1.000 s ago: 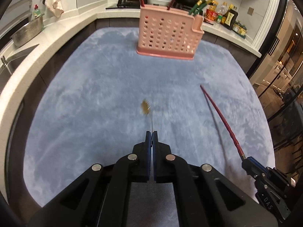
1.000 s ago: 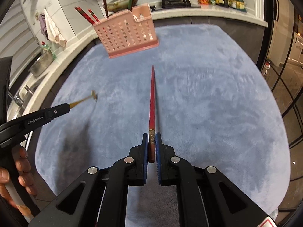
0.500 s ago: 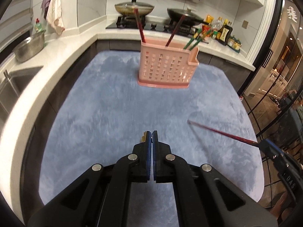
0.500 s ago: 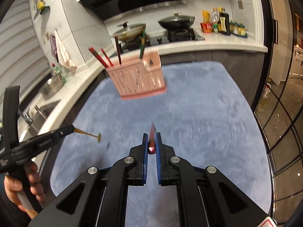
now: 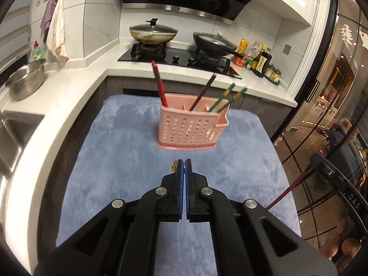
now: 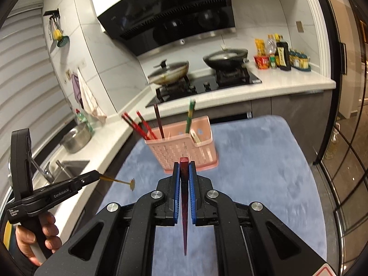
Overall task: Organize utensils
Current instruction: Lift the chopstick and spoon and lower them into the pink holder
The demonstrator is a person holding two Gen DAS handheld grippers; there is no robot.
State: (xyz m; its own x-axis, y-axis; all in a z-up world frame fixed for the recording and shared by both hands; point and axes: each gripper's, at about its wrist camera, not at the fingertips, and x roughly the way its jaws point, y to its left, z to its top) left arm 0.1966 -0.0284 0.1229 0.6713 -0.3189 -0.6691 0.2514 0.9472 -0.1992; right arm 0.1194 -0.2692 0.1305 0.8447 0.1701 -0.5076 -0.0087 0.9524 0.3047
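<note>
Pink caddy (image 5: 192, 130) stands upright on the blue mat (image 5: 119, 151) ahead of you, already holding red, dark and green chopsticks. Your right gripper (image 6: 184, 168) is clamped on a red chopstick (image 6: 184, 207). Your left gripper (image 5: 184, 164) pinches a thin gold fork (image 6: 122, 181), both above the mat short of the caddy.
</note>
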